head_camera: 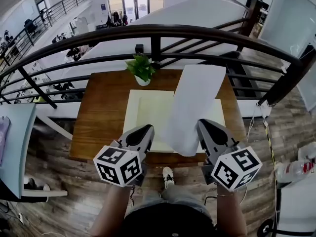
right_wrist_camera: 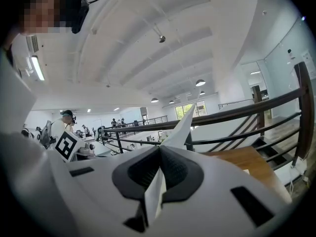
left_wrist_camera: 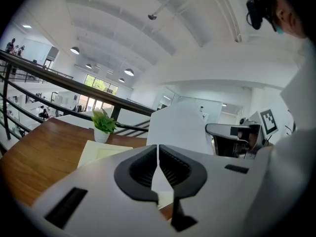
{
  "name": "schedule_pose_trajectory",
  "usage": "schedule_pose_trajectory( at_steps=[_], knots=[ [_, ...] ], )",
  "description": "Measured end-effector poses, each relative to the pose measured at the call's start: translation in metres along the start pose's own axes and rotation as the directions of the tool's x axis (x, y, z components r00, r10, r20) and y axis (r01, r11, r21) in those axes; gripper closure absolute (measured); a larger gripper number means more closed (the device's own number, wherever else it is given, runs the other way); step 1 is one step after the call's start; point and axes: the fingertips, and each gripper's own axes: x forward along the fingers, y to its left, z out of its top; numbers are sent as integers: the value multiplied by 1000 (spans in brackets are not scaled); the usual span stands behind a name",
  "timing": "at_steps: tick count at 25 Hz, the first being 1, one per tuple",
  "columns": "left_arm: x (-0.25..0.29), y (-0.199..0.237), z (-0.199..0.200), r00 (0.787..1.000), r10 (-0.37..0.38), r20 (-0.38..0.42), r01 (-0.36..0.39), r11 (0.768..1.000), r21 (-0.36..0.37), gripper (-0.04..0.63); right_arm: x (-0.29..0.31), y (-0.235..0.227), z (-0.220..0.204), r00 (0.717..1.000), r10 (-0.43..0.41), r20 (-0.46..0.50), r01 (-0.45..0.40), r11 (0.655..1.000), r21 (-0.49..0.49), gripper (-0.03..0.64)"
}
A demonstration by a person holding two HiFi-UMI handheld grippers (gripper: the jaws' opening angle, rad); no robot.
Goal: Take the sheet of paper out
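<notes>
No legible text or labels.

Left side of the table (head_camera: 101,110) is bare wood, wide open for a pass. A potted plant (head_camera: 141,69) stands at the middle of the far edge, and the black railing (head_camera: 158,31) closes off everything behind it. The cream mat (head_camera: 148,113) lies flat in the centre, no hindrance. The sheet of paper (head_camera: 193,102), pinched between left tool (head_camera: 147,129) and right tool (head_camera: 201,125), screens the right half.
</notes>
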Motion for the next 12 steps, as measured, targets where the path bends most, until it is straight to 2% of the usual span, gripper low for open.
schedule_pose_trajectory(
  at_steps=[6,12],
  knots=[
    [-23,-2,-4,1000,15,18,-15,1000,-3,571,2,28,-14,999,42,-22,-42,999,6,589],
    [-37,-1,-10,999,30,17,-30,1000,-7,571,-3,37,-20,999,48,-17,-48,999,22,589]
  ],
)
